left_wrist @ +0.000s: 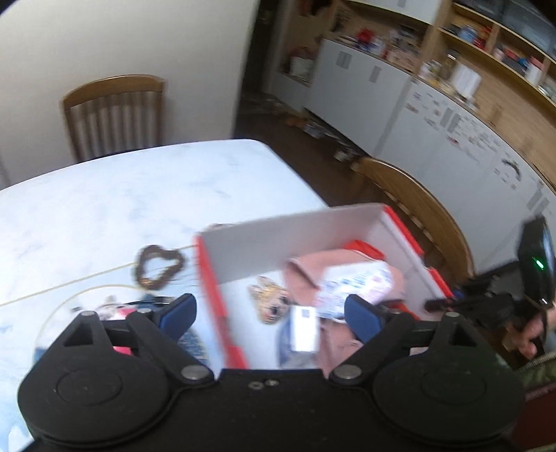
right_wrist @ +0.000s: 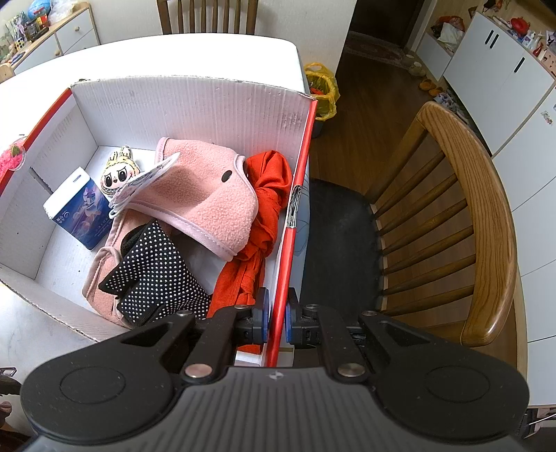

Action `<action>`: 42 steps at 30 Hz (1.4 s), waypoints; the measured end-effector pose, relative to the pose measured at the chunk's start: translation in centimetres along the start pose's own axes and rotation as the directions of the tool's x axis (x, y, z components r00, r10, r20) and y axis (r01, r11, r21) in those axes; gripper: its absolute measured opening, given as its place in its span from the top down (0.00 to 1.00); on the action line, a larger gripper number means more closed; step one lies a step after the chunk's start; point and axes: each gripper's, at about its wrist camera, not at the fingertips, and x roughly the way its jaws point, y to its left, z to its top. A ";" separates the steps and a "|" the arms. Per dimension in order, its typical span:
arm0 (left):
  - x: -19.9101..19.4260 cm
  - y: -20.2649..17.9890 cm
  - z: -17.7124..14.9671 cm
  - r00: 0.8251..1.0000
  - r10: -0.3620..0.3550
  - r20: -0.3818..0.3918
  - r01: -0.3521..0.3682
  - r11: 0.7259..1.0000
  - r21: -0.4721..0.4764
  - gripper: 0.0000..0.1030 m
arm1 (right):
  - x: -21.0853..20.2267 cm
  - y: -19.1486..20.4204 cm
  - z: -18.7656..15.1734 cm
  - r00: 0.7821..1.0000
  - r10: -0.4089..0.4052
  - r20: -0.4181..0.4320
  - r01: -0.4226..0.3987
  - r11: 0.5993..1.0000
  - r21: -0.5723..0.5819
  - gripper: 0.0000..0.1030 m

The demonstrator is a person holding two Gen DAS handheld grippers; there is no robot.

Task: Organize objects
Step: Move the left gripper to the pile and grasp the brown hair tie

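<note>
Brimming white box [right_wrist: 194,101], red-edged, seemingly cardboard.

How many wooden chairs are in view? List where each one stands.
2: one slat-backed wooden chair at the white table's far end, one curved-back wooden chair beside the box; others may be hidden.

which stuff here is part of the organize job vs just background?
Job:
- cardboard box, right tongs shut on its red-edged wall
- in it: pink fleece, red cloth, dotted pouch, blue carton, plush face
- brown scrunchie on the table, outside the box
- left tongs, open

Background:
- wooden chair
- yellow bag
- cabinets
</note>
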 end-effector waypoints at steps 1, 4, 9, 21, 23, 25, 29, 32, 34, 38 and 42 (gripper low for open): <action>-0.1 0.7 0.1 1.000 0.013 0.006 -0.013 1.000 -0.018 0.08 | 0.0 0.0 0.0 1.000 0.000 0.000 0.000 1.000 0.000 0.92; -0.1 2.8 0.5 0.998 0.062 0.022 -0.060 0.995 -0.074 0.01 | 0.1 0.0 0.0 1.000 0.000 -0.001 0.000 1.000 -0.001 0.92; 1.8 6.4 1.7 0.984 0.177 0.007 -0.175 0.976 -0.130 0.01 | 0.1 0.0 0.0 1.000 0.001 -0.002 -0.001 1.000 0.001 0.92; 10.2 12.8 4.1 0.965 0.214 -0.150 -0.244 0.944 -0.223 0.01 | 0.4 0.0 -0.1 1.000 0.005 -0.014 -0.005 1.000 0.008 0.92; 11.4 13.1 4.2 0.959 0.221 -0.176 -0.256 0.943 -0.212 0.01 | 0.5 0.0 0.0 1.000 0.006 -0.019 -0.005 1.000 0.013 0.92; 12.6 13.2 4.0 0.953 0.226 -0.204 -0.266 0.943 -0.197 0.01 | 0.6 -0.1 0.1 1.000 0.006 -0.024 -0.006 1.000 0.017 0.92; 14.6 13.4 3.9 0.941 0.239 -0.238 -0.284 0.942 -0.177 0.02 | 0.7 -0.2 0.3 0.999 0.008 -0.032 -0.007 1.000 0.020 0.92; 15.5 13.4 3.9 0.934 0.250 -0.257 -0.295 0.943 -0.154 0.04 | 0.8 -0.2 0.3 0.999 0.007 -0.039 -0.007 1.000 0.022 0.92; 15.8 13.3 4.0 0.931 0.256 -0.260 -0.299 0.943 -0.143 0.07 | 0.9 -0.2 0.4 0.999 0.005 -0.043 -0.004 1.000 0.022 0.92; 16.2 13.5 4.1 0.930 0.256 -0.265 -0.303 0.941 -0.153 0.18 | 1.0 -0.2 0.6 0.999 0.004 -0.048 -0.002 1.000 0.026 0.92; 16.7 13.5 4.0 0.927 0.255 -0.276 -0.303 0.942 -0.146 0.33 | 1.1 -0.2 0.7 0.999 0.003 -0.050 -0.001 1.000 0.025 0.92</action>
